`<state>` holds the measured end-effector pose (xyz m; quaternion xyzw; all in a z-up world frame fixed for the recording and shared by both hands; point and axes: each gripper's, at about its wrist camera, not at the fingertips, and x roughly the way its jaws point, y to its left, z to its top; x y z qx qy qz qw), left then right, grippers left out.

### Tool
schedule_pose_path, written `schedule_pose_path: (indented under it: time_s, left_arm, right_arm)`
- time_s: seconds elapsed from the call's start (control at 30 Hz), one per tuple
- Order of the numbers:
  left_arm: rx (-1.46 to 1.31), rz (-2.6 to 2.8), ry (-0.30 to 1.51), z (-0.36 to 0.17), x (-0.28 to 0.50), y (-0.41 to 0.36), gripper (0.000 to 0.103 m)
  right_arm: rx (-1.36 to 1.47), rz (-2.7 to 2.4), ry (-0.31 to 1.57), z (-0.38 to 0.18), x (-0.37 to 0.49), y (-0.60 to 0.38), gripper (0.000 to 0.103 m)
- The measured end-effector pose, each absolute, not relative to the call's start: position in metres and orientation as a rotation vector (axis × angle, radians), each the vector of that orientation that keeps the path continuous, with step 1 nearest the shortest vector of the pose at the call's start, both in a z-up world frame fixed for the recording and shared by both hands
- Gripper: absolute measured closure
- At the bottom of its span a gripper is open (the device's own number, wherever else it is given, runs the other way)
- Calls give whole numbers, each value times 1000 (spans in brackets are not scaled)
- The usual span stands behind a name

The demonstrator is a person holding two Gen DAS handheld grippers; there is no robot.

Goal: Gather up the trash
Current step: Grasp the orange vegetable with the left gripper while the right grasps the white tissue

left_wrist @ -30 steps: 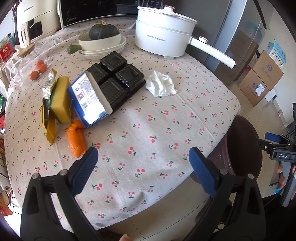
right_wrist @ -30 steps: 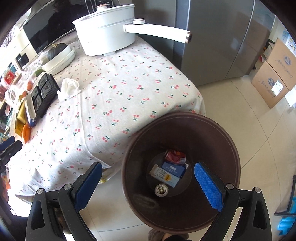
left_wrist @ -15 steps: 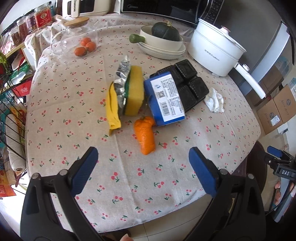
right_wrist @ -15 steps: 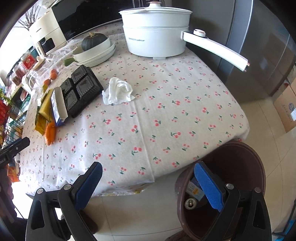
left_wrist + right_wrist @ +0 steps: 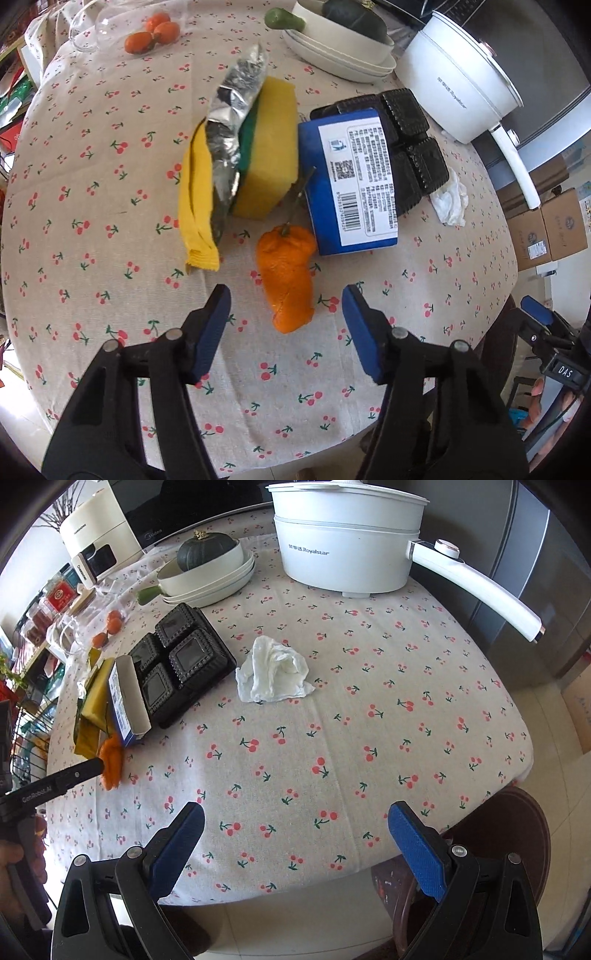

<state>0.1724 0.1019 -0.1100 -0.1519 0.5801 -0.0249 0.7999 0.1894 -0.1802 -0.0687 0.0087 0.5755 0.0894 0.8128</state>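
An orange peel [image 5: 287, 277] lies on the cherry-print tablecloth [image 5: 110, 258]. My left gripper [image 5: 286, 328] is open, its pads on either side of the peel's near end, just short of it. Behind the peel lie a blue carton [image 5: 351, 181], a black plastic tray [image 5: 413, 147], a yellow sponge [image 5: 269, 147], a foil wrapper [image 5: 232, 122] and a crumpled white tissue [image 5: 450, 199]. My right gripper [image 5: 295, 834] is open and empty over the table's near edge, with the tissue [image 5: 275, 675] ahead of it. The brown trash bin [image 5: 517, 849] stands below at the right.
A white electric pot [image 5: 347, 542] with a long handle stands at the back. White dishes with a green squash [image 5: 207, 554] sit beside it. Small oranges [image 5: 151, 31] lie by a glass jar. Cardboard boxes [image 5: 546, 229] sit on the floor.
My left gripper swung left and came down close to the orange peel. My right gripper rose from over the trash bin and now faces the table and the tissue.
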Motion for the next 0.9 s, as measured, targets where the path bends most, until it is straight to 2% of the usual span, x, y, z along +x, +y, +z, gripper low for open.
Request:
schedule_pose_path:
  time_s: [0.2,0.27,0.4,0.7,0.9]
  left_arm:
    - [-267,-28,1270,-124,188,87,60]
    - [-244,-20,1273,-127,189,84,70]
    - [-202,-22,1264,-123,187,81,79]
    - [-205,-53,1221,-108,168,104,81]
    - [-251,-60,1195,-98,160,120,81]
  right_arm:
    - [10,222,1234,-73,204,-178,2]
    - [14,233,1226,-74,213,-173,2]
    - [31,267,1229,-89,234,-157,2]
    - [-19,232,1182,-128,272,-139,2]
    - [-96,227,1107,-137,286,-128,6]
